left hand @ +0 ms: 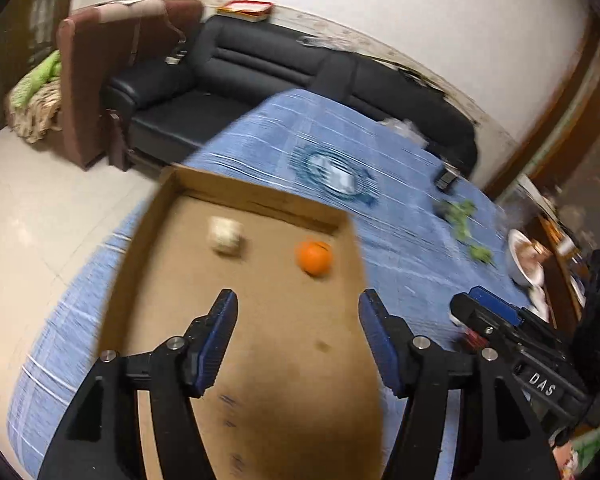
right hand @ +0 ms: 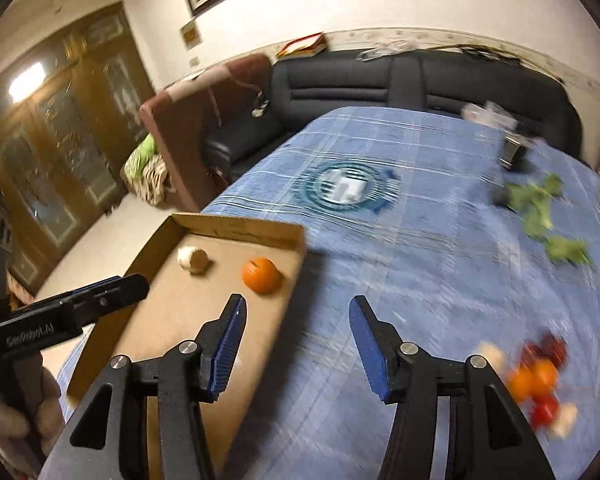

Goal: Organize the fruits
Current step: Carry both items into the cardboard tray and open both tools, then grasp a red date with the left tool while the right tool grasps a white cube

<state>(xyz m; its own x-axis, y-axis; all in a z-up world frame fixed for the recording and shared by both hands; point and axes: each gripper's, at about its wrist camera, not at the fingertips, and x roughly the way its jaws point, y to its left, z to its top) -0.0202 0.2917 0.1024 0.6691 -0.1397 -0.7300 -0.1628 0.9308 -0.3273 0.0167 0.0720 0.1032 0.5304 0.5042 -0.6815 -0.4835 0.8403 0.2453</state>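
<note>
On the left side of a table covered in a blue striped cloth (right hand: 400, 264), a shallow brown cardboard tray (left hand: 260, 340) is seen, with two items already lying in its far half: a pale, cream-coloured round fruit (left hand: 227, 236) to the left and a round orange citrus fruit (left hand: 315, 258) to the right, the two set apart from each other. Above the near part of the tray the left claw (left hand: 298, 312) is held, its blue-padded fingers wide apart and nothing between them. Further right, over bare cloth just beside the tray's right wall, the right claw (right hand: 298, 318) is held, likewise spread open and empty. At the lower right of the right wrist view, a blurred cluster of loose fruits (right hand: 538, 384), orange, red and pale pieces, is seen on the cloth. This cluster lies to the right of the right claw and nearer to the holder than its fingertips, well apart from the tray. The right claw is judged the nearer one, so a swing rightward and back is probably called for. Green leafy vegetables (right hand: 540, 216) are scattered at the far right.
</note>
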